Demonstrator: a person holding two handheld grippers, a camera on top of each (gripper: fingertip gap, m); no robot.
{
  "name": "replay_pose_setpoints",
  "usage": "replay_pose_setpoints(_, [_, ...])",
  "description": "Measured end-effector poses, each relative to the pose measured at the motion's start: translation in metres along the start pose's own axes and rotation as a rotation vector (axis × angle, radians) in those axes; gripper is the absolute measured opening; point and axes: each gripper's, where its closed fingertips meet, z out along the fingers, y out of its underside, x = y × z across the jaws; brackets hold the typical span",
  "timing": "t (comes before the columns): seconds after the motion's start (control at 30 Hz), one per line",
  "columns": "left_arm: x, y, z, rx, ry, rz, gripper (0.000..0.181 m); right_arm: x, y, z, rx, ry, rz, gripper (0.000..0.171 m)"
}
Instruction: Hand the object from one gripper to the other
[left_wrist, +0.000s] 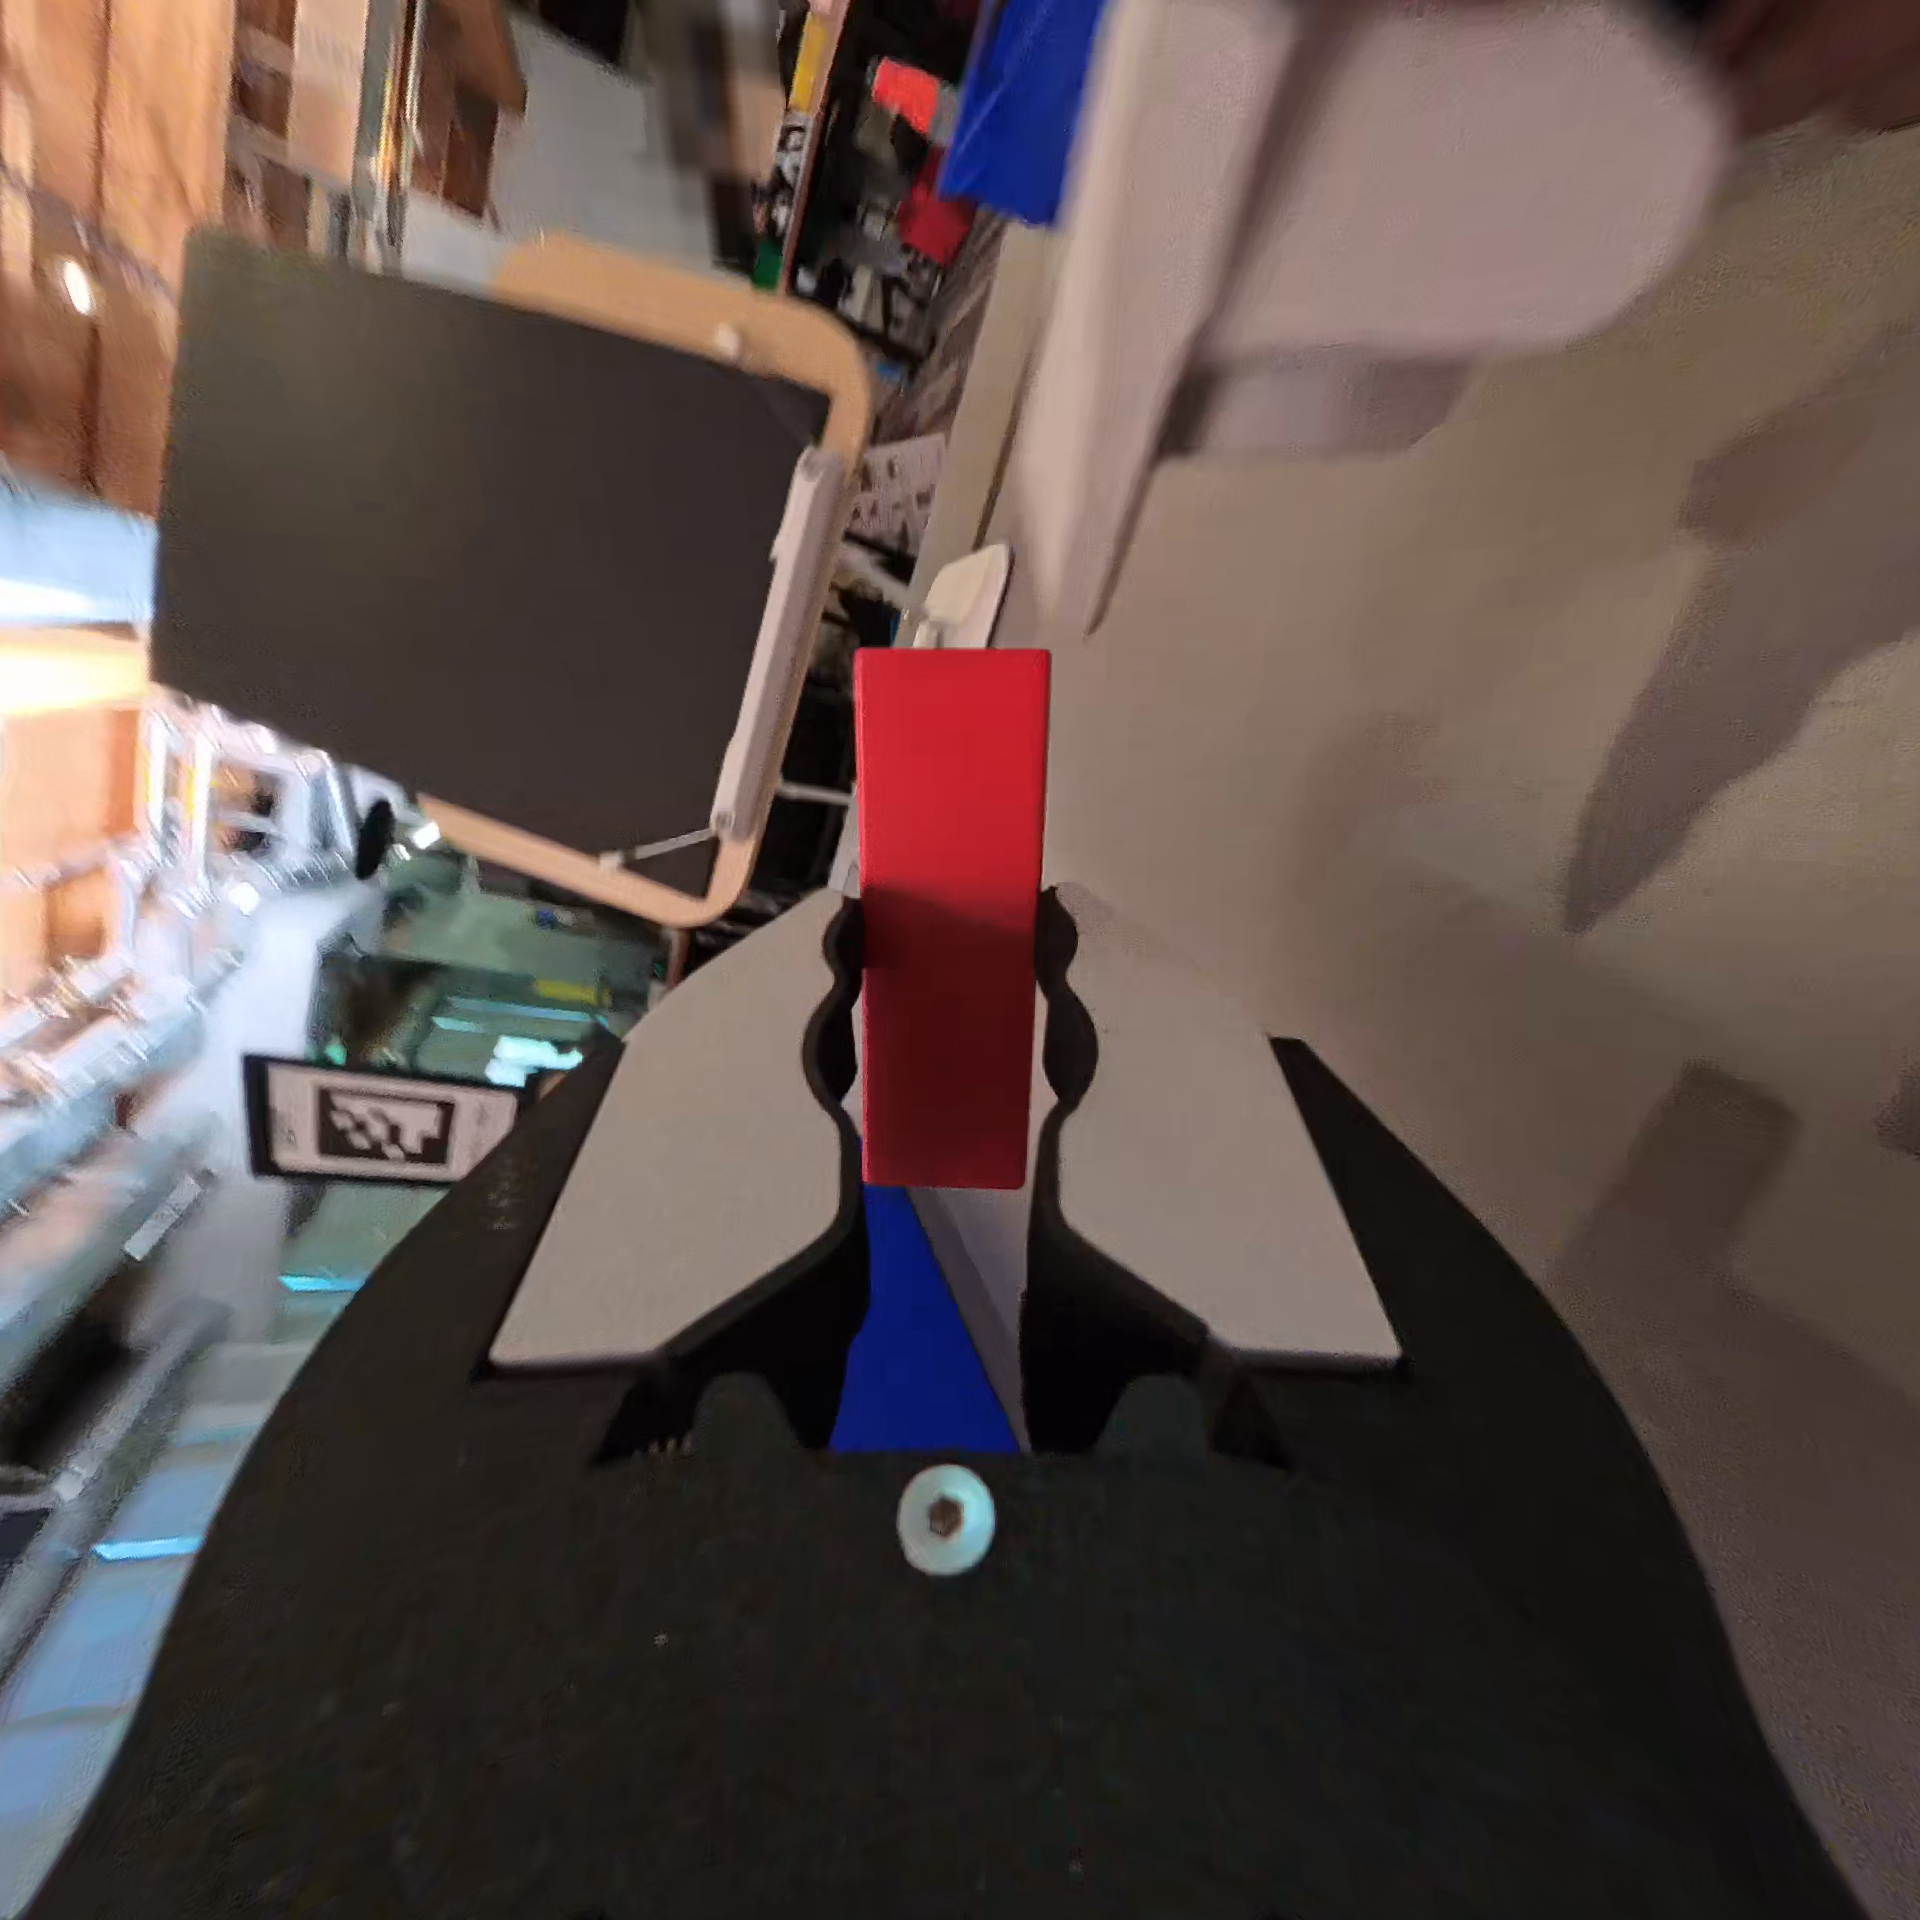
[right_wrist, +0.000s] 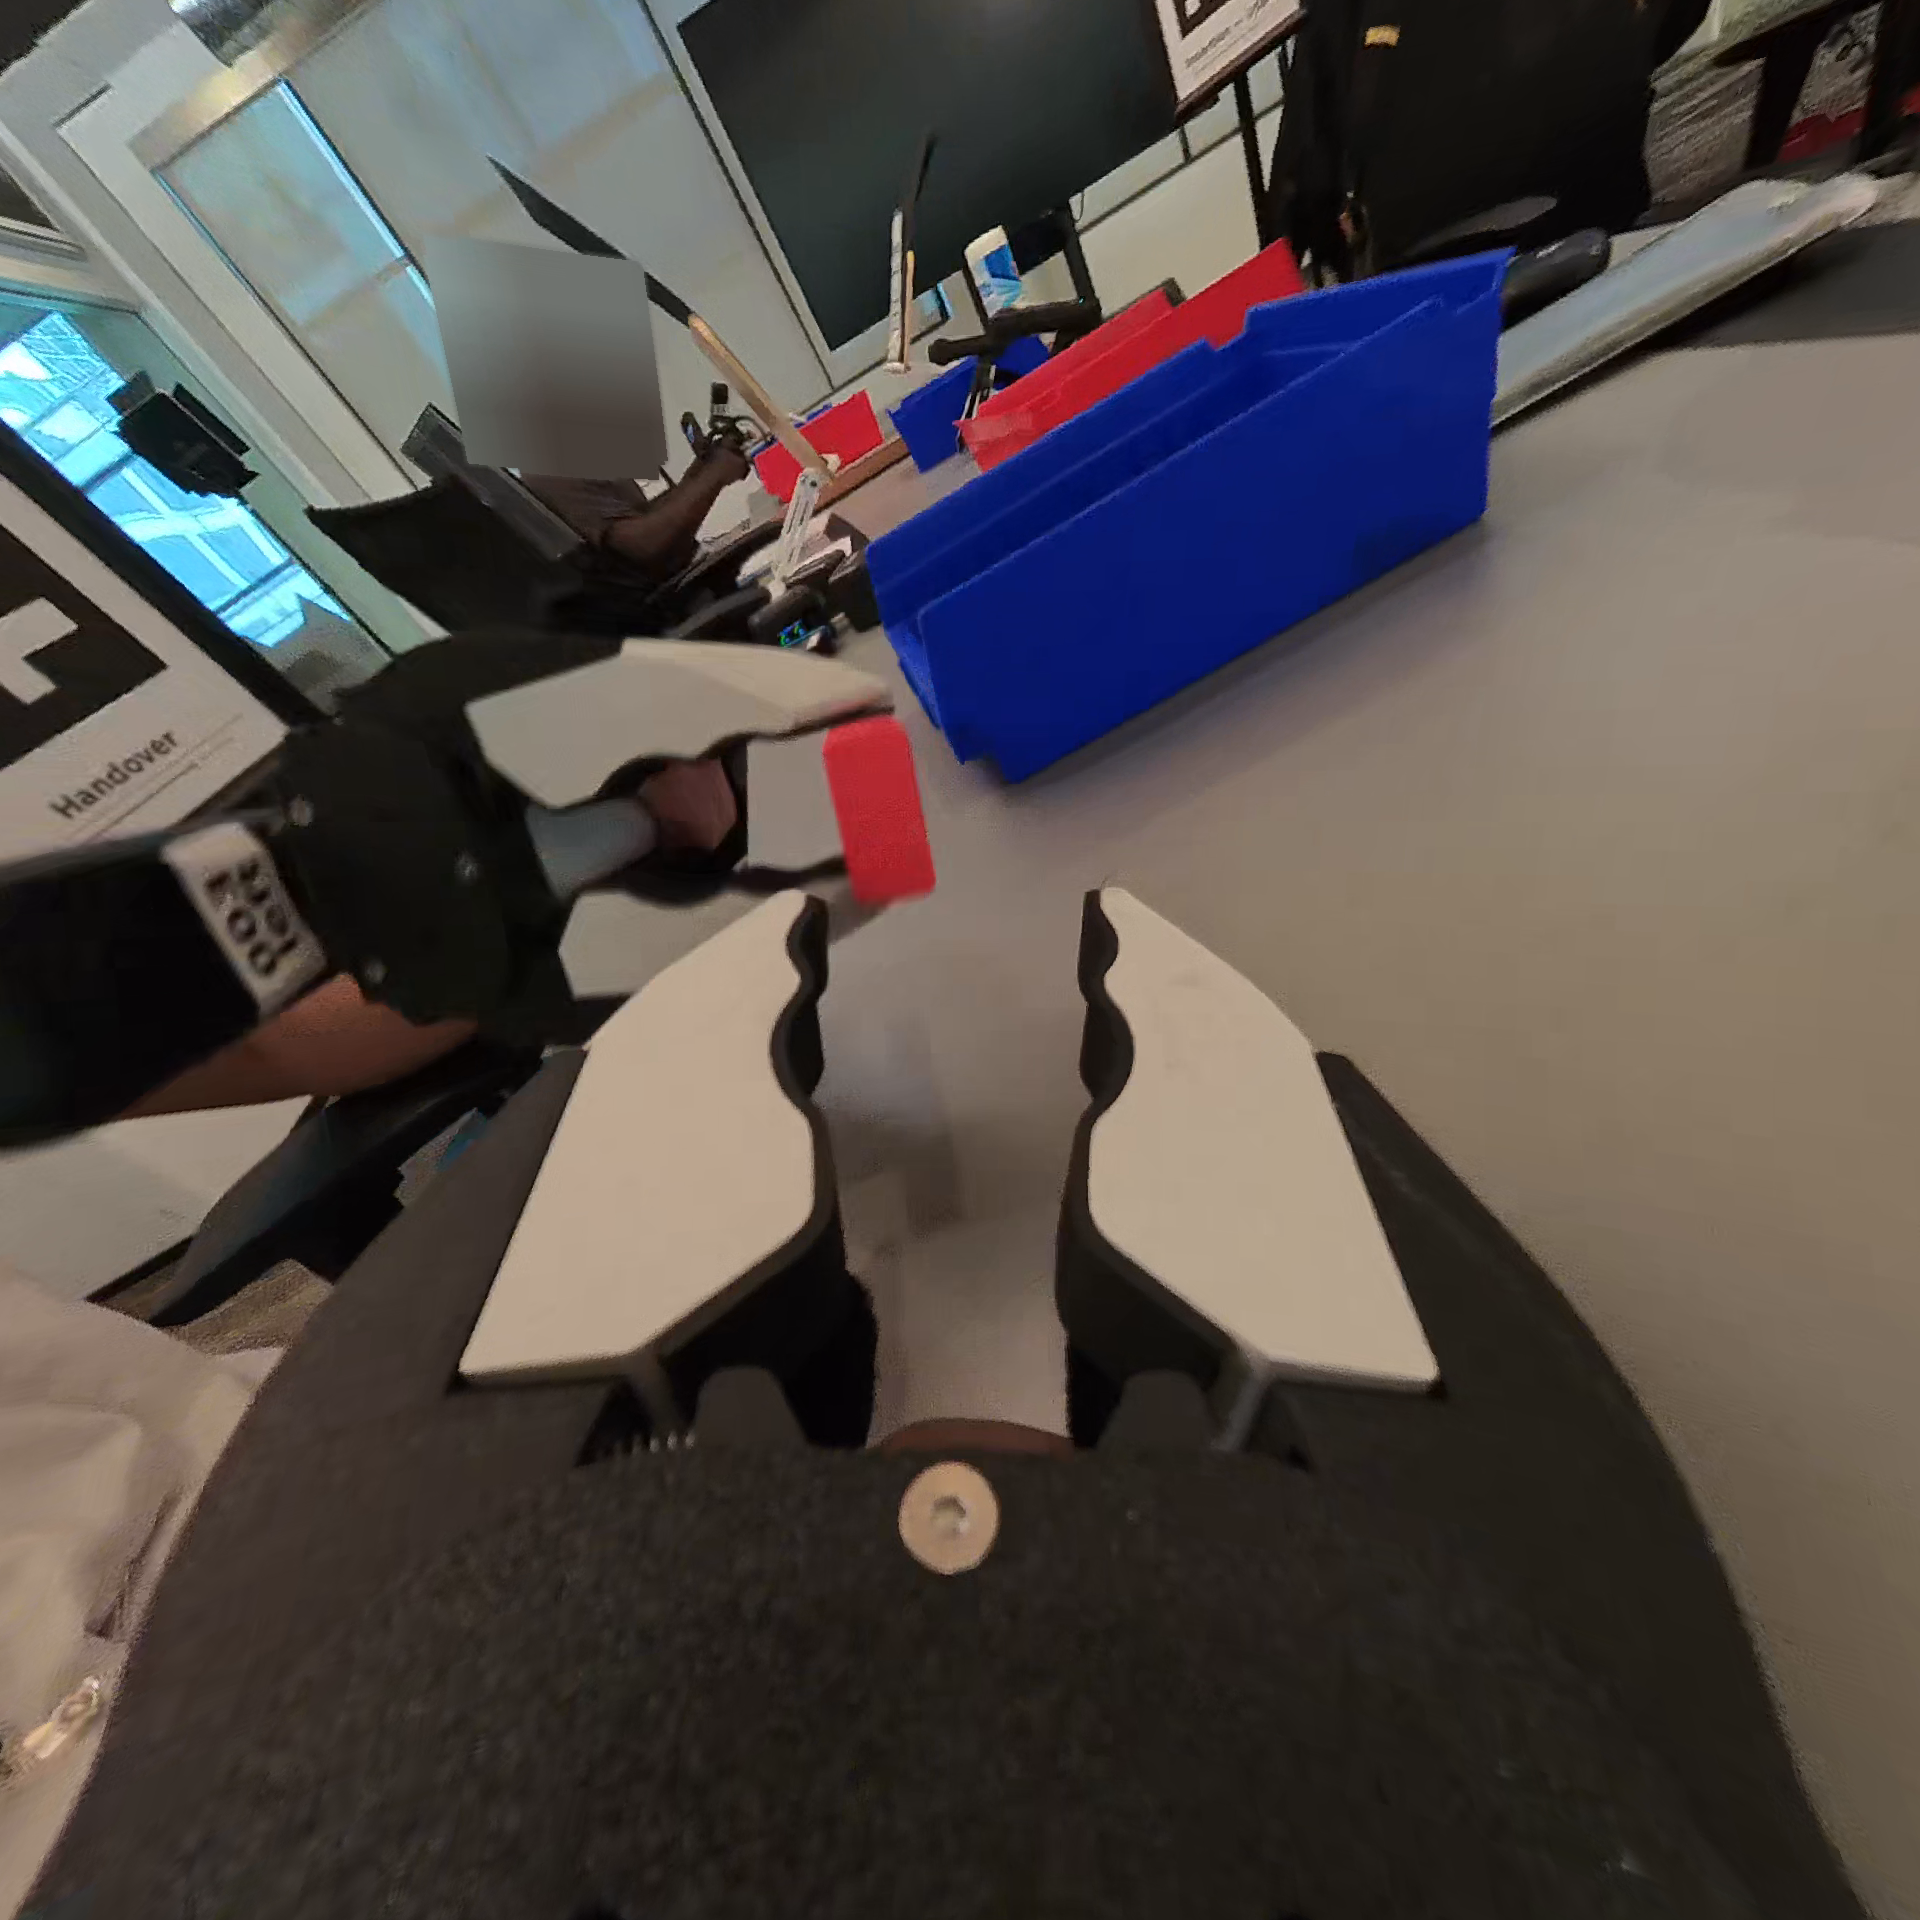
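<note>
The left tool (left_wrist: 948, 987) is closed on a red block (left_wrist: 948, 914) at frame centre. The right tool (right_wrist: 951, 935) gapes wide, empty (block just beyond, upper left). A printed sign (right_wrist: 94, 717) stands at left.

Txt: wht sign (right_wrist: 114, 774), small tag (right_wrist: 249, 914)

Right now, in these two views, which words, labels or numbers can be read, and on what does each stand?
I do not copy writing; these things bear it:
White sign with black marker, left edge: one printed word, legible.
White tag on the left gripper: short print, legible.
Marker card: small print, blurred.
Sign on the stand: too small to read.
</note>
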Motion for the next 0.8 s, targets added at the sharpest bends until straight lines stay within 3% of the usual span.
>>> replay_pose_setpoints(0.1, [0.033, -0.016, 0.001, 0.008, 0.052, 0.09, 0.032, -0.005, 0.016, 0.001, -0.041, -0.042, -0.014, 0.042])
replay_pose_setpoints(0.17, [0.044, -0.023, 0.003, 0.013, 0.05, 0.143, 0.032, -0.007, 0.028, 0.001, -0.101, -0.051, -0.07, 0.018])
replay_pose_setpoints(0.33, [0.055, -0.026, 0.011, -0.018, 0.081, 0.024, 0.032, 0.005, 0.032, -0.01, -0.158, 0.074, -0.158, 0.017])
replay_pose_setpoints(0.4, [0.054, -0.026, 0.004, -0.013, 0.127, -0.11, 0.032, 0.018, 0.028, -0.022, -0.157, 0.179, -0.236, 0.017])
replay_pose_setpoints(0.5, [0.065, -0.024, -0.008, 0.014, 0.327, -0.497, 0.033, 0.032, 0.021, -0.042, -0.182, 0.341, -0.517, 0.017])
replay_pose_setpoints(0.63, [0.059, -0.017, -0.012, 0.096, 0.558, -1.008, 0.056, 0.022, 0.02, -0.045, -0.229, 0.415, -0.919, 0.017])
replay_pose_setpoints(0.73, [0.048, -0.013, -0.013, 0.223, 0.67, -1.147, 0.057, 0.0, 0.026, -0.033, -0.212, 0.337, -1.042, 0.017])
replay_pose_setpoints(0.8, [0.048, -0.01, -0.019, 0.303, 0.697, -1.061, 0.053, -0.015, 0.028, -0.027, -0.167, 0.257, -1.029, 0.017])
